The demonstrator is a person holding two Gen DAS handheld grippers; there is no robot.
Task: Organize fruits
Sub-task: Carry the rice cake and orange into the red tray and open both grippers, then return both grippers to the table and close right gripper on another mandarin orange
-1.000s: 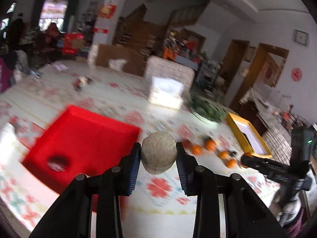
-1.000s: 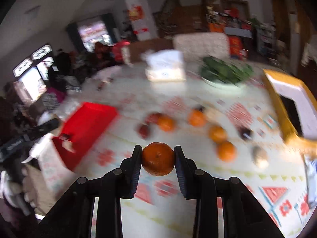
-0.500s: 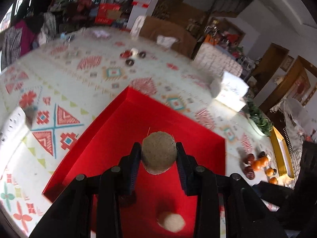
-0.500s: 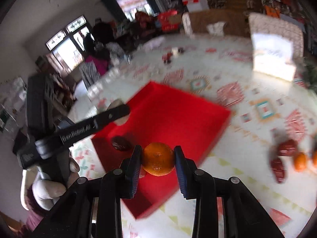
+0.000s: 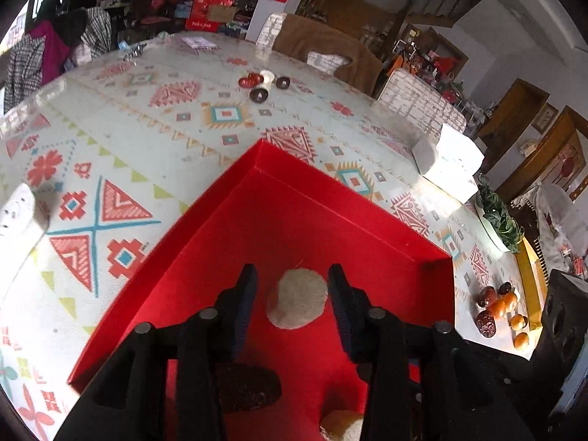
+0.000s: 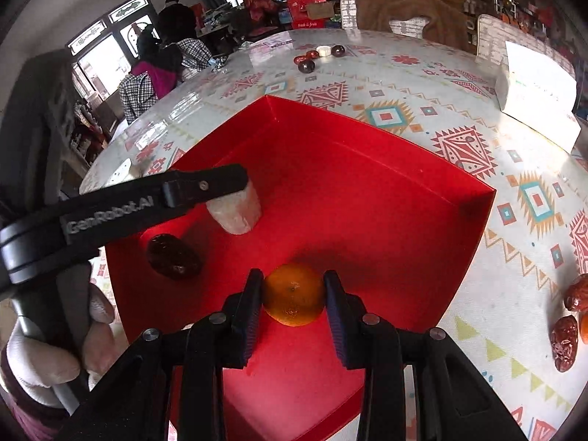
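The pale, rough-skinned fruit [image 5: 297, 303] sits between the fingers of the left claw [image 5: 292, 303] over the floor of the red tray [image 5: 330, 228]. The jaws are opening and a gap shows on each side of the fruit, so the pads no longer press on it — it looks released into the tray, though whether it already rests on the floor is hard to tell. In the right wrist view the same fruit [image 6: 235, 209] shows just under the tip of the left claw's finger [image 6: 205, 185], low inside the tray.

The orange [image 6: 293, 294] is in the right claw [image 6: 293, 296], both pads tight against its sides, held just above the red floor near the tray's near wall. It seems to be carried low so it can be set down without rolling.

A dark date [image 6: 172, 256] already lies in the tray beside the pale fruit, and another pale round fruit [image 5: 340, 424] shows at the bottom edge of the left view. The tray looks like the collecting place.

Outward on the patterned counter [image 6: 477, 257], two more dates [image 6: 567, 316] lie well apart from the tray, waiting, and a small cluster of dark and white pieces [image 6: 319, 57] sits at the far side. A gloved hand [image 6: 47, 349] grips the left handle.
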